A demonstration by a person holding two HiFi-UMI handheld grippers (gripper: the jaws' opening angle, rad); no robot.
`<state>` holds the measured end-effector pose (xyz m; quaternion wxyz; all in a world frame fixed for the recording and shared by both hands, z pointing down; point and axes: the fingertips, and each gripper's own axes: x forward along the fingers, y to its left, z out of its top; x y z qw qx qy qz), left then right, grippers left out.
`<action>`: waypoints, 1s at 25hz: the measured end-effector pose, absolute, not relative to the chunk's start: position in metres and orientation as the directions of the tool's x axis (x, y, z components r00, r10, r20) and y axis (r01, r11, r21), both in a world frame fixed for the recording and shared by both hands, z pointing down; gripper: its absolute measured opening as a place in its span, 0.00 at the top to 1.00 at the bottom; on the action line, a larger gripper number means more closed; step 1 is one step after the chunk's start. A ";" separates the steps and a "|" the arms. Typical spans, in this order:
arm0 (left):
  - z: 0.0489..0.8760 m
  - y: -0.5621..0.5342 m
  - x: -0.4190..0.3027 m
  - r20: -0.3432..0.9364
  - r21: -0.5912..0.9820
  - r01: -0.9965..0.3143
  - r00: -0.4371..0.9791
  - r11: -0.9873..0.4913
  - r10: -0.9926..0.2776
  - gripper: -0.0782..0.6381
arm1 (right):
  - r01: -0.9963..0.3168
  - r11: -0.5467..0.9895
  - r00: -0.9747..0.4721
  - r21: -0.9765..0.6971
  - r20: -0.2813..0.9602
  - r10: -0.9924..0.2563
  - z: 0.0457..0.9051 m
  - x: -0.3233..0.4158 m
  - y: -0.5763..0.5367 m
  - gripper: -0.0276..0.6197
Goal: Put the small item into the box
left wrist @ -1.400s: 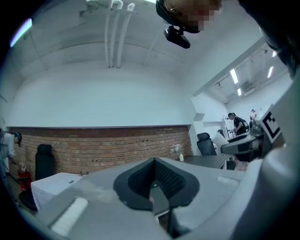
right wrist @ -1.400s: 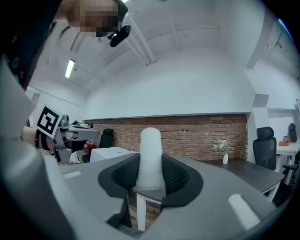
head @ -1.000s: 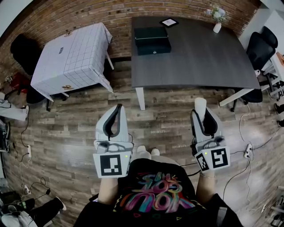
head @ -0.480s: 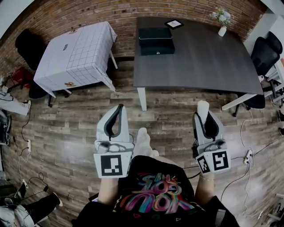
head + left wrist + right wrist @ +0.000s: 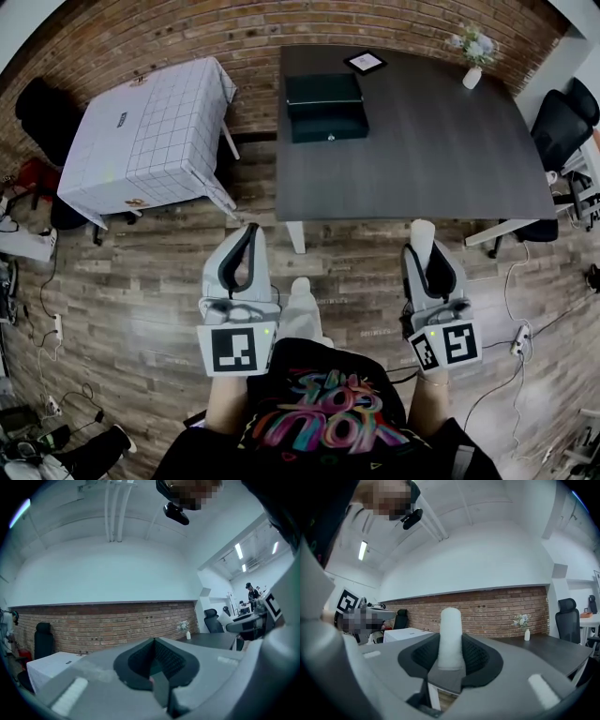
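Table nearer; white cylinder partly hidden

Black tee, multicolour swirl print. L tongs, R tongs: lt grey shells, black ribbed pads. White cubes w/ black sq markers, green LED each. White shoe.

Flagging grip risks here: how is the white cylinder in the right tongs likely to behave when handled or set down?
The white cylinder looks smooth and round-sided, so it would probably roll if laid down. Tall and narrow above the right tongs, it may tip if stood upright. No dent shows where it is gripped, so it seems fairly stiff.
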<state>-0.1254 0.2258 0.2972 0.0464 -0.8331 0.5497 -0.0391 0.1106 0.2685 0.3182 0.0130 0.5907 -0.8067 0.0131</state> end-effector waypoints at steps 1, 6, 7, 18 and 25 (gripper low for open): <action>0.296 0.211 -0.127 0.014 -0.121 -0.911 0.396 -0.395 -0.918 0.89 | -0.954 0.301 -0.301 -0.006 0.035 -0.953 0.318 0.108 0.255 0.74; 0.285 0.146 -0.131 -0.003 -0.126 -0.905 0.410 -0.406 -0.912 0.89 | -0.955 0.297 -0.297 -0.007 0.022 -0.955 0.310 0.100 0.194 0.74; 0.284 0.136 -0.130 -0.002 -0.127 -0.902 0.417 -0.413 -0.909 0.89 | -0.957 0.291 -0.291 -0.007 0.022 -0.957 0.309 0.100 0.184 0.74; 0.289 0.047 -0.135 0.020 -0.118 -0.880 0.461 -0.460 -0.887 0.89 | -0.977 0.215 -0.215 -0.001 0.055 -0.975 0.314 0.105 0.112 0.74; 0.311 0.013 -0.139 0.078 -0.095 -0.878 0.464 -0.470 -0.883 0.89 | -0.980 0.201 -0.201 -0.003 0.108 -0.974 0.328 0.105 0.086 0.74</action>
